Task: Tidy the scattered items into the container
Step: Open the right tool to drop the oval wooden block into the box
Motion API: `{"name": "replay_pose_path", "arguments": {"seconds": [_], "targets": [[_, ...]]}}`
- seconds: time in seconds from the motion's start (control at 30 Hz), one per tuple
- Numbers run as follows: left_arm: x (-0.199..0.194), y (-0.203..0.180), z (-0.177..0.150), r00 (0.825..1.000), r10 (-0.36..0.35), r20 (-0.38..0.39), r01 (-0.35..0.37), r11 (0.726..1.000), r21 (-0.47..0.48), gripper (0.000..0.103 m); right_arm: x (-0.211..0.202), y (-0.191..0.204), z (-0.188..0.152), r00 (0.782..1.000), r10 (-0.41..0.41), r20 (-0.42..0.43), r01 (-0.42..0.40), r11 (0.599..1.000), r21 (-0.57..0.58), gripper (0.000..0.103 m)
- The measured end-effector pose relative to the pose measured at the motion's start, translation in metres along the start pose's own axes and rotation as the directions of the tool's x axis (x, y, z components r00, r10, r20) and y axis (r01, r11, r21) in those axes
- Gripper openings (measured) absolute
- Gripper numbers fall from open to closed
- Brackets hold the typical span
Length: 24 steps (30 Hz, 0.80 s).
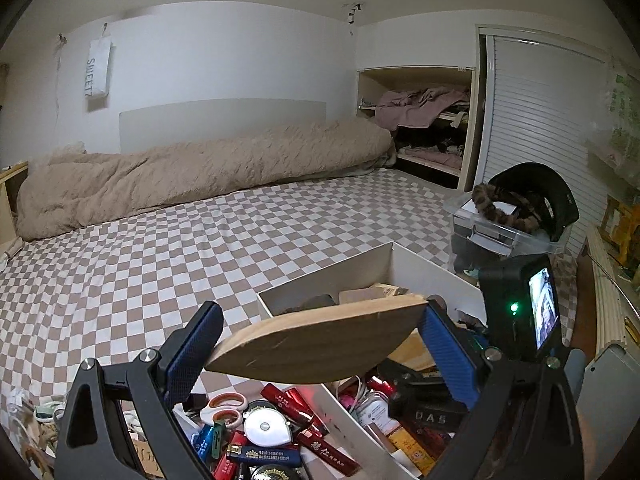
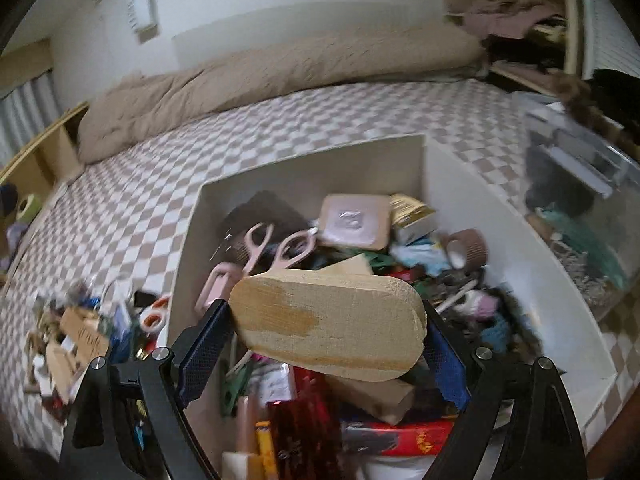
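Jaws on both grippers are spread wide and each clamps a thing of its own. The left gripper (image 1: 316, 350) holds a flat, leaf-shaped slab of pale wood (image 1: 316, 340) by its two tips, above the near wall of the white open box (image 1: 416, 256) on the checked bedspread (image 1: 160, 256). The right gripper (image 2: 326, 334) grips a rounded oblong block of pale wood with a darker stain (image 2: 328, 320) directly over the box's heaped contents.

As I see it, the box is already piled high, so a block let go on top could slide or tip off the heap. The left slab hangs over the wall rather than well inside, and might drop back among the clutter. Both tools are close together and could knock each other.

Count: two wooden pieces, one white box, one pair of pink scissors (image 2: 276, 246) inside it, one pair of orange-handled scissors (image 1: 226, 408) still outside among lighters and small packets on the bedspread.
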<state>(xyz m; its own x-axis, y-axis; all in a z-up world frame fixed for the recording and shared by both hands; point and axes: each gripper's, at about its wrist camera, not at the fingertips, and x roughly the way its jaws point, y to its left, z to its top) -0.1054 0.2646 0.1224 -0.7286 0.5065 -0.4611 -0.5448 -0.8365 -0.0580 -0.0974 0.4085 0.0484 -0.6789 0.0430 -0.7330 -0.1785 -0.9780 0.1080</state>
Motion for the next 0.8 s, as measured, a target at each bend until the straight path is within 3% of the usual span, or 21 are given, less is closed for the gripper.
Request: {"name": "replay_pose_path", "arguments": {"seconds": [0.07, 0.1, 0.3, 0.57, 0.8], "targets": [[0.000, 0.001, -0.001, 1.000, 0.002, -0.003, -0.002, 1.000, -0.002, 0.099, -0.002, -0.004, 0.001, 1.000, -0.010, 0.004, 0.010, 1.000, 0.012, 0.093], [0.000, 0.001, -0.001, 1.000, 0.003, -0.004, -0.003, 1.000, -0.004, 0.099, -0.002, -0.005, 0.001, 1.000, -0.010, 0.006, 0.010, 1.000, 0.022, 0.103], [0.002, 0.000, -0.002, 1.000, -0.004, -0.014, 0.004, 1.000, -0.005, 0.099, -0.018, -0.029, 0.000, 0.998, -0.021, 0.062, 0.014, 0.994, 0.104, 0.103], [0.018, -0.017, -0.013, 0.996, -0.051, -0.070, 0.052, 0.999, 0.013, 0.099, -0.047, -0.082, -0.006, 0.987, -0.050, 0.153, 0.000, 0.951, 0.310, 0.103], [0.044, -0.041, -0.030, 0.970, -0.162, -0.179, 0.172, 0.984, 0.040, 0.099, -0.059, -0.098, -0.007, 0.979, -0.032, 0.199, -0.045, 0.928, 0.369, 0.103]]}}
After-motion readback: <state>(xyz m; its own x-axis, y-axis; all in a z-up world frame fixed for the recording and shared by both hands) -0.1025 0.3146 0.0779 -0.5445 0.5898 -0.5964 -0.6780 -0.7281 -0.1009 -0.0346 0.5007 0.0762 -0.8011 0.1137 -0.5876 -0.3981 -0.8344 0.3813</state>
